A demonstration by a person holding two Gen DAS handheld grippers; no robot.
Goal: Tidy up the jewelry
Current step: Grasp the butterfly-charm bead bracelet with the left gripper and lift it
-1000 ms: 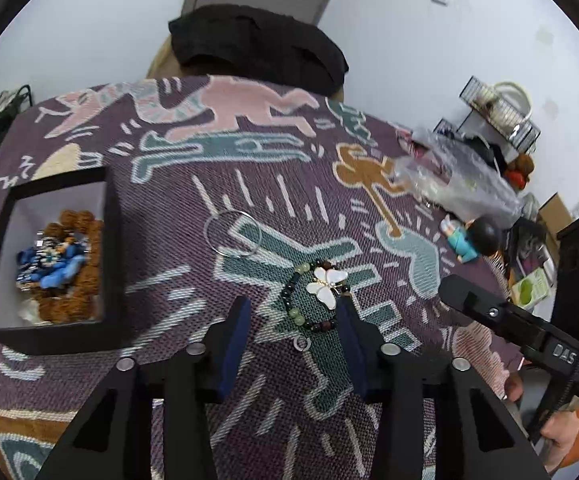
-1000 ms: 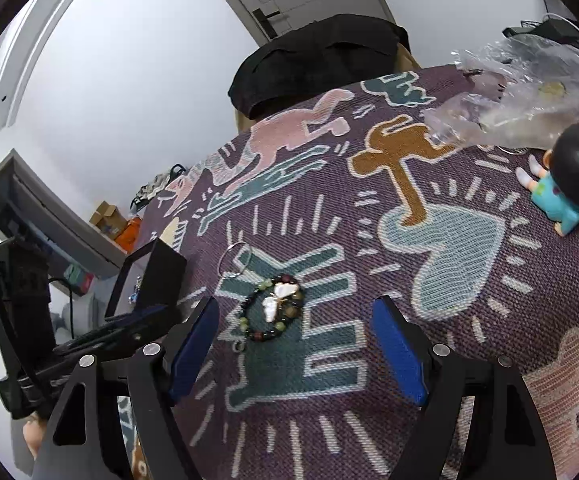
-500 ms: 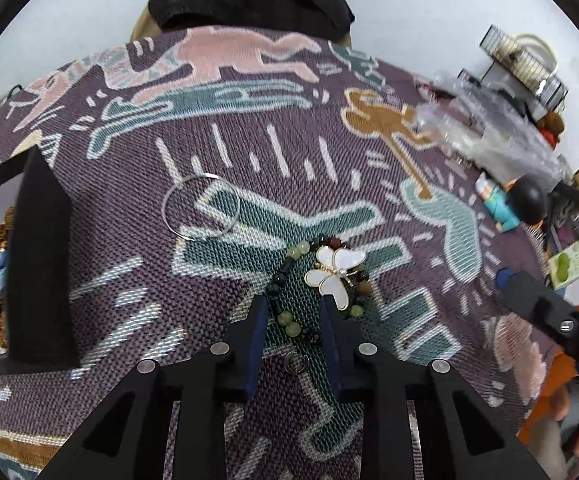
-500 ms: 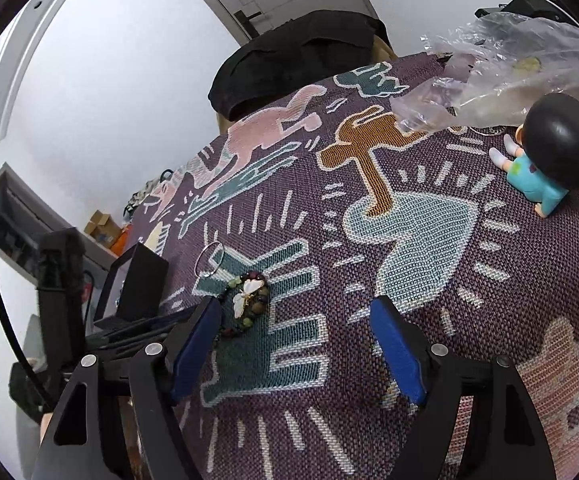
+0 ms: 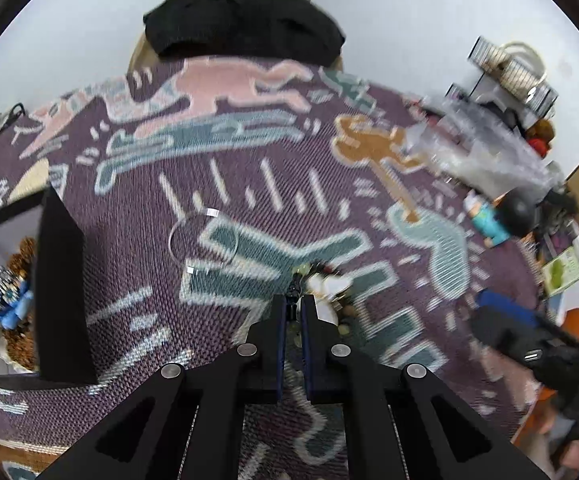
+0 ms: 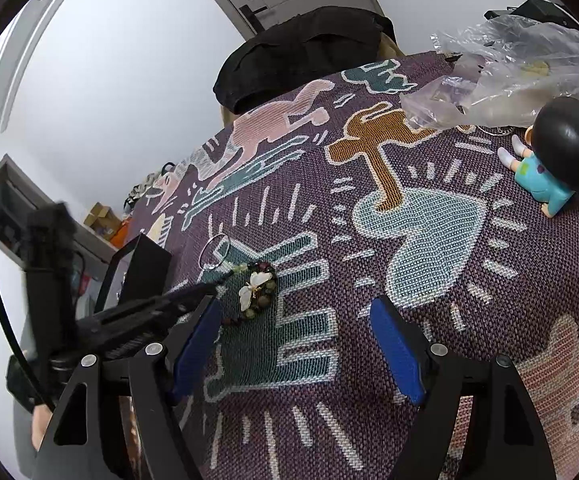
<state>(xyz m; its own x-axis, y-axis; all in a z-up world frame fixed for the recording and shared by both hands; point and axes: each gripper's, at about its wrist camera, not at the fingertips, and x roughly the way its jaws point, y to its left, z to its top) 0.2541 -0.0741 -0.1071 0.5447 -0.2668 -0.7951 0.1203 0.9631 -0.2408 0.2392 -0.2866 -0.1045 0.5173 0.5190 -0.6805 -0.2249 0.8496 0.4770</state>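
Left wrist view: left gripper pinched nearly closed on the dark-beaded side of the beaded bracelet, a few beads showing in the narrow slot between the blue fingers. Bracelet blurred, lying on the patterned woven cloth of the worktop, its white butterfly charm just right of the fingertips. Thin wire bangle lying loose on the cloth up and to the left, apart from the bracelet. Black jewelry box at the left edge, already holding brown and blue beaded pieces. Right gripper seen as a dark shape at the lower right.

Right wrist view: right gripper spread wide and empty, hanging above bare cloth, nothing between its blue fingers. Beaded bracelet just beyond the left pad, with the left gripper's tip reaching in at its near-left side. Bangle just beyond it, box further left. Toy figurine and clear plastic bag far right, well apart from the work.

Step in hand, by judgement: picking up the bracelet, grip just made, lift not yet begun. Next move likely a gentle lift, watching that the strand does not slip from so slim a bite, then a carry left over the box rim and a release inside. Bangle probably to follow.
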